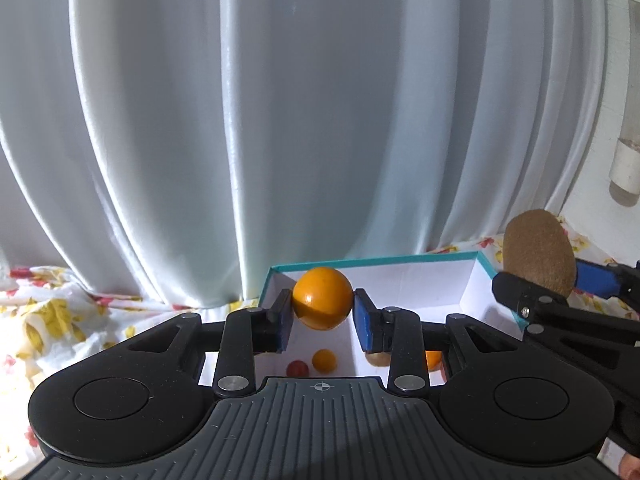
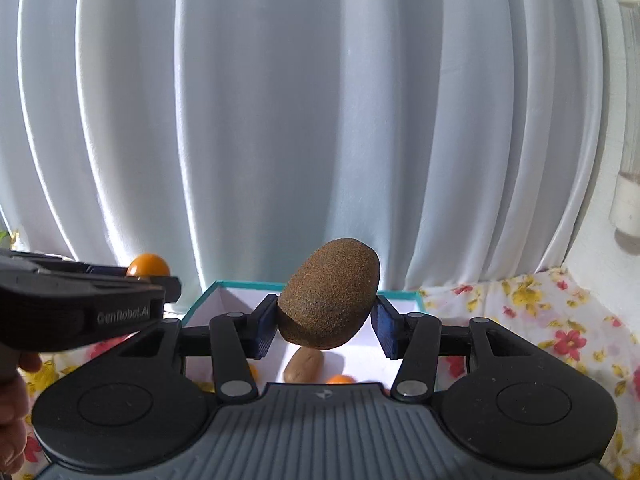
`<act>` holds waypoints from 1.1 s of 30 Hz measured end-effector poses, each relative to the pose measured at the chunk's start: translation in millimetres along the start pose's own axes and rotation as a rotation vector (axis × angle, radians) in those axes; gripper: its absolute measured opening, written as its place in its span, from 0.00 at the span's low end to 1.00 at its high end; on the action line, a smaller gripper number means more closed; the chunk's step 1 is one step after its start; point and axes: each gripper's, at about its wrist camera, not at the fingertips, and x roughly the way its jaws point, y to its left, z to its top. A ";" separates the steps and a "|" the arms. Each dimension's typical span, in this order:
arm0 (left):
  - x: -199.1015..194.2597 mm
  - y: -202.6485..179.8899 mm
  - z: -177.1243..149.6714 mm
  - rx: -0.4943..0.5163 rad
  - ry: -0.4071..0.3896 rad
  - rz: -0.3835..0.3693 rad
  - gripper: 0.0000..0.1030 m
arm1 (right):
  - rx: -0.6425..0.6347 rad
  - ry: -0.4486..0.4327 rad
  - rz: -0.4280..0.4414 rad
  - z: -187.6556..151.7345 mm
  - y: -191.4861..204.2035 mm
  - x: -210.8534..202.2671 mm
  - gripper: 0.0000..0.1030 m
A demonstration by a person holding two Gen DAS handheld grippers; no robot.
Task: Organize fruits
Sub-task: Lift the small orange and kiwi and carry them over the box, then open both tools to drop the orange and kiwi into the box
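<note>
Two fruits are held up in the air above a white box with a teal rim, which sits on a floral cloth in front of a pale pleated curtain.

The left gripper pinches an orange between its blue pads, one pad pressed on each side of the fruit, over the near left part of the box. In the right wrist view the same orange peeks above the left gripper's black body to the left of the box.

The right gripper clamps a brown kiwi by its lower half, with the fruit tilted so that its upper end leans right. It hangs over the middle of the box. In the left wrist view the kiwi appears beyond the box's right wall, held by the right gripper coming in from the right edge.

Inside the box, on its white floor, lie a small orange fruit and a small red fruit side by side near the left wall. A second kiwi rests further right, with another orange fruit just beside it, partly hidden behind the gripper body.

A white tube hangs on the wall to the right of the curtain, well away from the box.
</note>
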 end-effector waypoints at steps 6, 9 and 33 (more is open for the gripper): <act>17.5 -3.6 -9.2 0.006 0.050 0.010 0.35 | 0.007 0.024 -0.003 -6.5 -6.7 10.4 0.48; 26.4 -5.5 -13.7 0.010 0.072 0.012 0.35 | 0.010 0.050 -0.008 -15.1 -8.4 17.8 0.48; 85.6 -1.6 -42.0 0.013 0.270 0.000 0.35 | -0.011 0.255 0.011 -49.3 -7.5 74.7 0.48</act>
